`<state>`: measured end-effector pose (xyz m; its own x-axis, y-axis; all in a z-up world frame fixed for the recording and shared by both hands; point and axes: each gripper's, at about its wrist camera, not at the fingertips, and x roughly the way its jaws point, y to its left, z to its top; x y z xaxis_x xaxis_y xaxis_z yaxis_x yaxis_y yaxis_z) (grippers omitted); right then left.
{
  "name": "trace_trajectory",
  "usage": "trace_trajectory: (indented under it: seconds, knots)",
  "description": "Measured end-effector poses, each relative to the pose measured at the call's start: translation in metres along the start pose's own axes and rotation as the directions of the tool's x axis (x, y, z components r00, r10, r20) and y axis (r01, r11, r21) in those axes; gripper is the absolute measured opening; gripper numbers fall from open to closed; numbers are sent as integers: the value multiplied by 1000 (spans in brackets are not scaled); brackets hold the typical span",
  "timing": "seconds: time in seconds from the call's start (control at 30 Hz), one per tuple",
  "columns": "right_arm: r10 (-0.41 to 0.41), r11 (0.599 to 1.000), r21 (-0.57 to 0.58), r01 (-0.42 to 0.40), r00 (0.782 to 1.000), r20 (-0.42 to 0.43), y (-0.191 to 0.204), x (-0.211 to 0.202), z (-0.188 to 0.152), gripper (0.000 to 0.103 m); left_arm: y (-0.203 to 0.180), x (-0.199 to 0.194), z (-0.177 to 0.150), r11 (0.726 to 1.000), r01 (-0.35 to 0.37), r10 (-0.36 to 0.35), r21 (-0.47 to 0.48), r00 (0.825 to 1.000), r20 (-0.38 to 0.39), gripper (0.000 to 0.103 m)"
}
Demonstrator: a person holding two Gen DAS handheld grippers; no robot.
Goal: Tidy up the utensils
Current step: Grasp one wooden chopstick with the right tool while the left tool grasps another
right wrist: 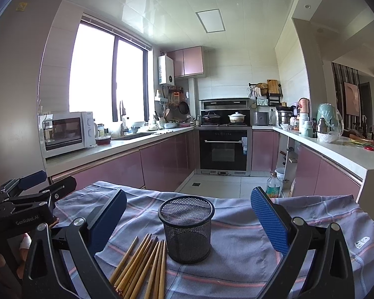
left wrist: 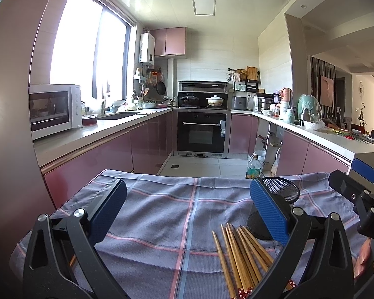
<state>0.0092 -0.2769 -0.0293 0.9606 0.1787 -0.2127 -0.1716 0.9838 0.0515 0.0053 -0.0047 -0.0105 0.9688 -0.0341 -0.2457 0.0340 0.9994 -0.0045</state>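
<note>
Both the left gripper (left wrist: 187, 214) and the right gripper (right wrist: 188, 220) hover with jaws wide apart, holding nothing. Brown wooden chopsticks (right wrist: 142, 264) lie just beside the black mesh cylinder cup (right wrist: 187, 231), mid-desk on the plaid cloth (right wrist: 236, 249).

Quick count of what's on the bench: one black mesh cup (right wrist: 187, 231), standing upright on one plaid cloth (right wrist: 236, 269), and a loose bunch of wooden chopsticks (right wrist: 142, 266) lying beside it. I make it roughly eight or nine sticks, but they overlap and run out of frame so can't say exactly. Two grippers in play, left gripper (left wrist: 187, 211) and right gripper (right wrist: 188, 218), each with two blue-padded fingers (right wrist: 269, 221). Further back: one white microwave (right wrist: 67, 132), one built-in oven (right wrist: 223, 149), two pots on the stove, a dark pot (right wrist: 211, 117) and a white pot (right wrist: 236, 117)
</note>
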Motion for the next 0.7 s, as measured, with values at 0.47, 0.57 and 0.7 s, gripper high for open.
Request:
trace_trajectory:
  seconds: [0.47,0.57,0.7]
  knots:
    - [116,991,-20,-134,919,-376,7,49,-46,73,-5,60,-49,990,118,-87,79,943,-320,91]
    - [136,987,-12,-159,880,-454,10,60,-57,62,-6,78,-63,986,150,-110,77,920,-377,88]
    - [139,986,-8,-169,830,-540,15,74,-71,47,-11,95,-75,982,156,-96,103,892,-442,82]
